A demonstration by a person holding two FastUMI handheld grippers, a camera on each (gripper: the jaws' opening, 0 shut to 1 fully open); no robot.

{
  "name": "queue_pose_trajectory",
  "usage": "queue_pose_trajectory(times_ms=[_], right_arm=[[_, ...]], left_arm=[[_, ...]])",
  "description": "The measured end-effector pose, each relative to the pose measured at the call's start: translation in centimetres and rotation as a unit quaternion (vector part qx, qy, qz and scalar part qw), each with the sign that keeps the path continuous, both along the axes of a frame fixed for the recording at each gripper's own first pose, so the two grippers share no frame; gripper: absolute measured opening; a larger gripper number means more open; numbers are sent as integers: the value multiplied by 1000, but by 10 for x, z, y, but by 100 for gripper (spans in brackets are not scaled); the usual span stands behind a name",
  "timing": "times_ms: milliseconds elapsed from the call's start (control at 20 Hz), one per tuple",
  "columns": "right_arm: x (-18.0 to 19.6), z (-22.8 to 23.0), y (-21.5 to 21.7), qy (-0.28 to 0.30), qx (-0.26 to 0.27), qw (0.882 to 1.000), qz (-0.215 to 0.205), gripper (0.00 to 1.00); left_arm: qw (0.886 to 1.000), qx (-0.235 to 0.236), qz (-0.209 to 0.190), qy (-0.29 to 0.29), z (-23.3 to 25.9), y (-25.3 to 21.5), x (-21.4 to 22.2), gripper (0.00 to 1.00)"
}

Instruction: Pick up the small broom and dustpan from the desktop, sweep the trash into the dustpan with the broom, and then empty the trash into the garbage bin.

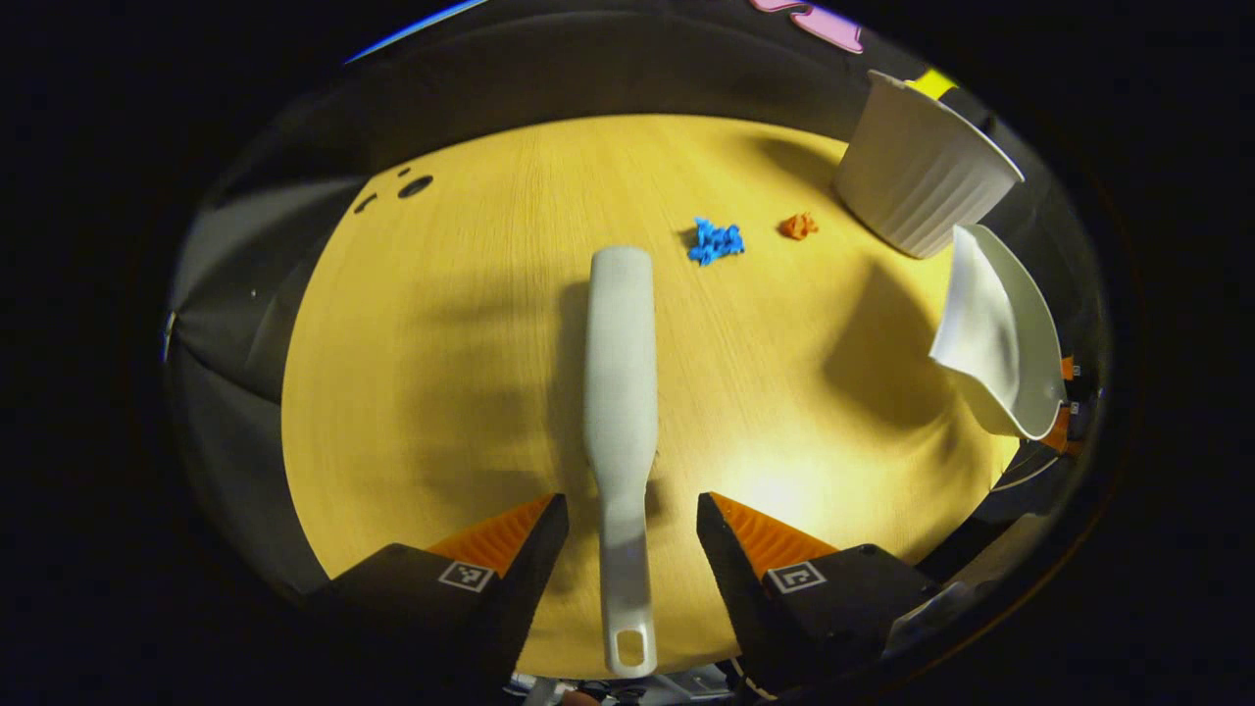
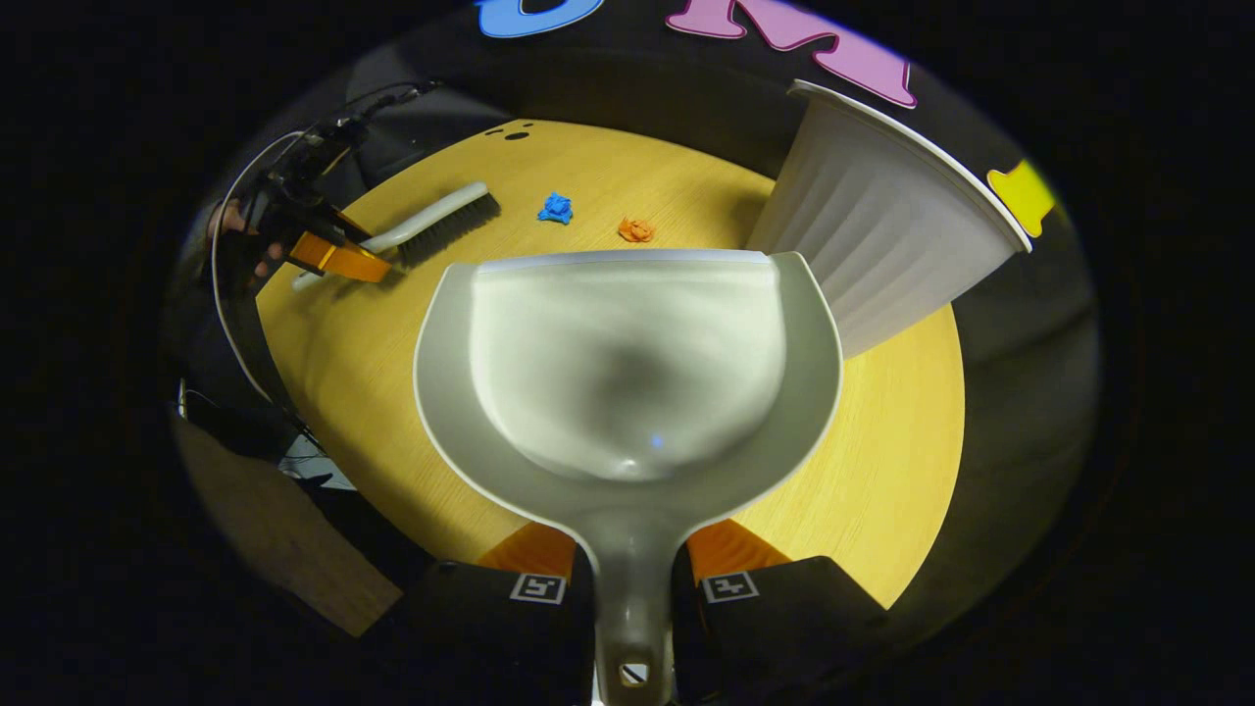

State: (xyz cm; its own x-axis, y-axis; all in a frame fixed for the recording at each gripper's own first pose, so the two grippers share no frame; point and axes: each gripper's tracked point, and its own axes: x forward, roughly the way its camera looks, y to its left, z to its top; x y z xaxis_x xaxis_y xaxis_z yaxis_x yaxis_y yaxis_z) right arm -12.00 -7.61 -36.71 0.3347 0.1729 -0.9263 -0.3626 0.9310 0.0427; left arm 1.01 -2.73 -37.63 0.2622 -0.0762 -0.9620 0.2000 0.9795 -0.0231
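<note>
White dustpan [image 2: 627, 363] handle clamped in right claw [image 2: 632, 574], left claw [image 1: 632, 529] apart astride broom [image 1: 621, 392] handle

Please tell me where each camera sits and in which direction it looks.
Left gripper view: rides the left gripper, looking along the broom; its fingers straddle the handle.
Right gripper view: rides the right gripper, looking over the dustpan; fingers clamp its handle.
Shared: broom, blue scrap, orange scrap, bin.

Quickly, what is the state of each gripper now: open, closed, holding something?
Left gripper: jaws open on either side of the broom handle, not gripping it yet.
Right gripper: jaws closed on the dustpan handle, holding it.
</note>
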Motion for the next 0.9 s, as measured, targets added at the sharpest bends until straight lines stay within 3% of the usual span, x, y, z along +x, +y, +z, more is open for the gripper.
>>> queue_pose_trajectory(times_ms=[250,350,450,600,750,900], right_arm=[[-1,0,1,6,1,1000,3,35],[-1,0,2,10,2,1000,5,35],[-2,-1,4,17,4,1000,8,35],[-6,-2,8,40,4,999,13,35],[-7,-6,11,75,-9,997,12,35],[-1,-14,13,114,-24,993,14,35]], left_arm=[[1000,21,4,16,-20,2,6,76],[999,26,6,22,-26,2,8,67],[999,31,5,11,-26,1,15,57],[998,51,-17,19,-26,4,17,27],[995,75,-61,-15,-11,8,47,25],[992,59,-101,-50,4,-3,95,24]])
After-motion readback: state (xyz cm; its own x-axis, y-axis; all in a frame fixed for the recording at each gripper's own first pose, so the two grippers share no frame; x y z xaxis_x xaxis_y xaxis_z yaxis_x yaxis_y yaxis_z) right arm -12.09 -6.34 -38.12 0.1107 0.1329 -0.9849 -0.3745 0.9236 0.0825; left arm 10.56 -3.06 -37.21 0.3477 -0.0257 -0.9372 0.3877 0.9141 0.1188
